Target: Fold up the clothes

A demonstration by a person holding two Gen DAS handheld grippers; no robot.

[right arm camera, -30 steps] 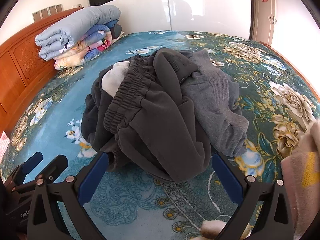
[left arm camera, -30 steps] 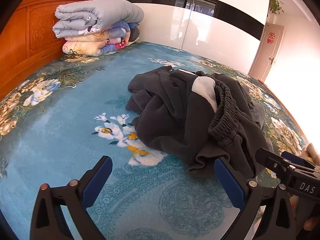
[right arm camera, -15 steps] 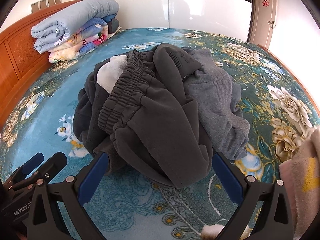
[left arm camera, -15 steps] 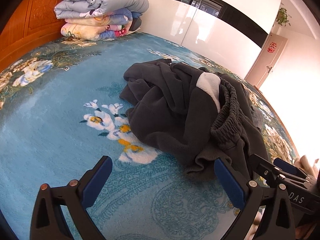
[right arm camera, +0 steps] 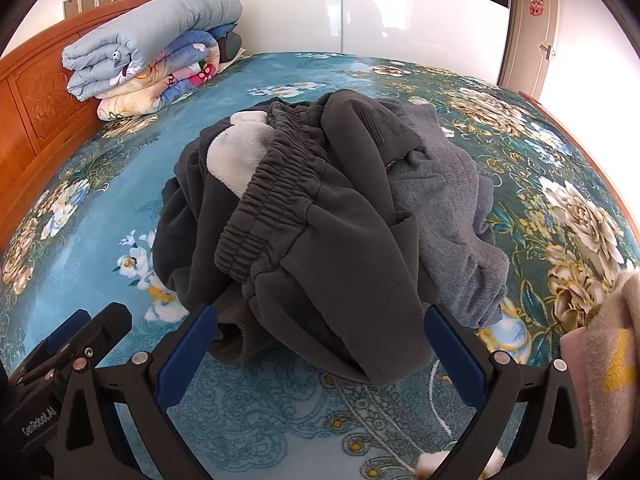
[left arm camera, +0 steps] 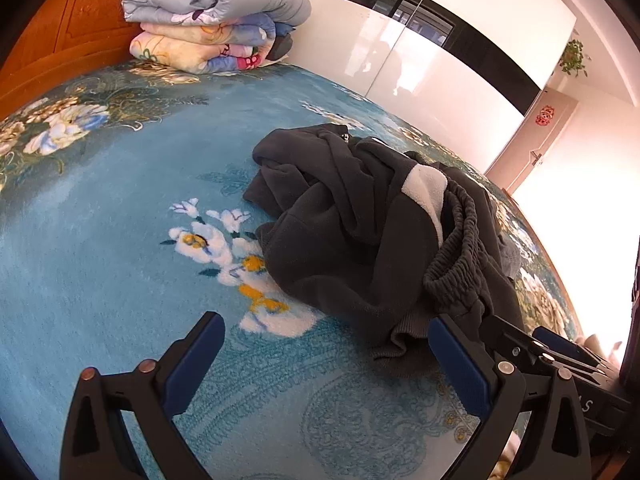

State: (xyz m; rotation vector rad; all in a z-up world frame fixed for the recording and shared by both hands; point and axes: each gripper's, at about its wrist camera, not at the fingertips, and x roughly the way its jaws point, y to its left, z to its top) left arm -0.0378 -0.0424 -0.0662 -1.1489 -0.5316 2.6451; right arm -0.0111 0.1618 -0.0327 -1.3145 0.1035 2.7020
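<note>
Plush floral bedspread (right arm camera: pixel 280 408), rumpled fleecy clothes (right arm camera: pixel 320 232)

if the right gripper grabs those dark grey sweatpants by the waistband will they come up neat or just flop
Likely flop: the sweatpants lie crumpled in soft folds with no stiffness showing. They look thick and fleecy, so probably fairly heavy for cloth. They are tangled with a lighter grey garment, which might drag along. The elastic waistband is bunched, so it should give the open right gripper a firm hold.

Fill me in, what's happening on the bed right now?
A person holds two grippers over a crumpled pile of dark grey clothes on the floral bedspread. The left gripper and right gripper are both open, holding nothing. Folding hasn't started; folded quilts sit by the headboard.
</note>
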